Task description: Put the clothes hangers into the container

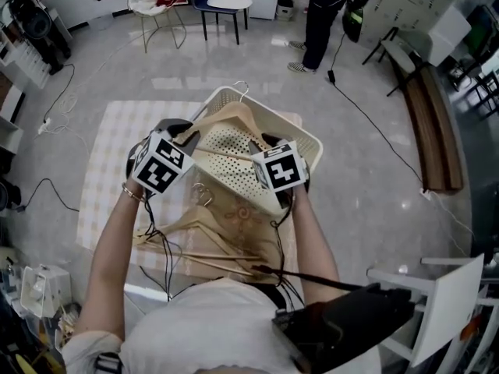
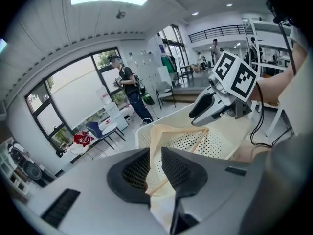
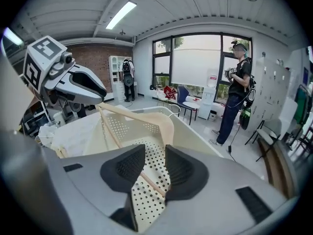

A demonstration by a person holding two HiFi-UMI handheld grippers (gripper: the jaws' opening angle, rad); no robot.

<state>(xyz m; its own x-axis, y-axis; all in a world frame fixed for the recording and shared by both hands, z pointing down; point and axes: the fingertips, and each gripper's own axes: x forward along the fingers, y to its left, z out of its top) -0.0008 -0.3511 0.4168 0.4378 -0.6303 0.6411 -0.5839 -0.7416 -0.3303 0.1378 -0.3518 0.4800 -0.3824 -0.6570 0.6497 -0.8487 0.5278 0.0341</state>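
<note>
A pale wooden hanger (image 1: 234, 119) leans inside the white perforated basket (image 1: 309, 141), its wire hook at the far rim. My left gripper (image 1: 184, 134) is at the hanger's left end. In the left gripper view that gripper (image 2: 155, 168) is shut on the hanger (image 2: 168, 131), whose arm fills the gap between the pads. My right gripper (image 1: 270, 145) hovers over the basket's near side. Its own view shows it (image 3: 155, 166) open, with the hanger's thin bar (image 3: 149, 180) lying lower down in the basket (image 3: 195, 131). Two or three more wooden hangers (image 1: 199, 232) lie on the table close to me.
The basket stands on a table with a checked cloth (image 1: 109, 170). Cables hang from both grippers over the near table edge. A person (image 1: 320, 22) stands beyond the table by chairs (image 1: 226, 6); a wooden bench (image 1: 433, 131) runs along the right.
</note>
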